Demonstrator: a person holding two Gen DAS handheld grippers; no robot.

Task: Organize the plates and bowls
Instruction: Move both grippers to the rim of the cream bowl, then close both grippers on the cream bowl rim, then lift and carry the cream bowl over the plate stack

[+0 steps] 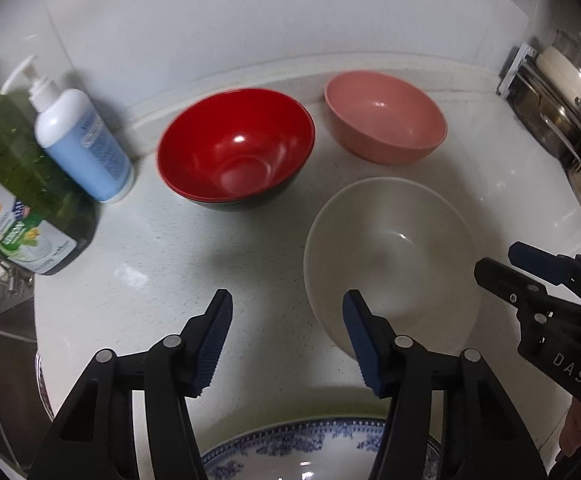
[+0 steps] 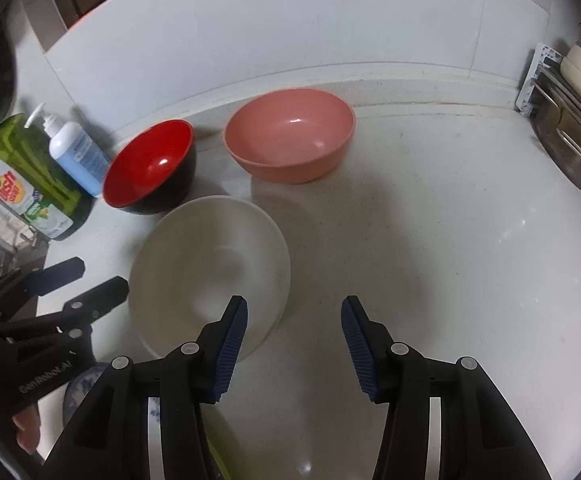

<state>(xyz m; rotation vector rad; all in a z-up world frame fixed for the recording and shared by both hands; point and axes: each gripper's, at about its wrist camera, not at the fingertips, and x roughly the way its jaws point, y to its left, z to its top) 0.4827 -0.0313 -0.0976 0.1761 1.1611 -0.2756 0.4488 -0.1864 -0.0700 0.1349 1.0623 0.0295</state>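
Blue-patterned plate [image 1: 322, 446]: nearest item, at the bottom edge of the left wrist view, under the left gripper; only part of its rim shows.
Left gripper [image 1: 287, 338]: fingers spread wide, nothing between them; its right blue pad overlaps the near-left rim of the white bowl in the view, contact cannot be told.
Right gripper [image 2: 294, 340]: fingers spread wide and empty; its left pad sits over the near rim of the white bowl, the right pad over bare counter.
White bowl [image 1: 390, 264]: upright, mouth up, on the white counter [image 2: 430, 240], between the two grippers and in front of the other bowls.
Red bowl [image 1: 236, 148]: red inside, black outside, upright, behind and left of the white bowl; looks nested in a second dark bowl.
Pink bowl [image 1: 386, 116]: upright, farthest back, near the wall ledge, right of the red bowl.
Left surroundings: blue pump bottle [image 1: 80, 144] just beside the red bowl; green dish-soap bottle [image 1: 22, 184] next to it.
Right surroundings: metal rack with pots [image 1: 562, 120] at the counter's end.
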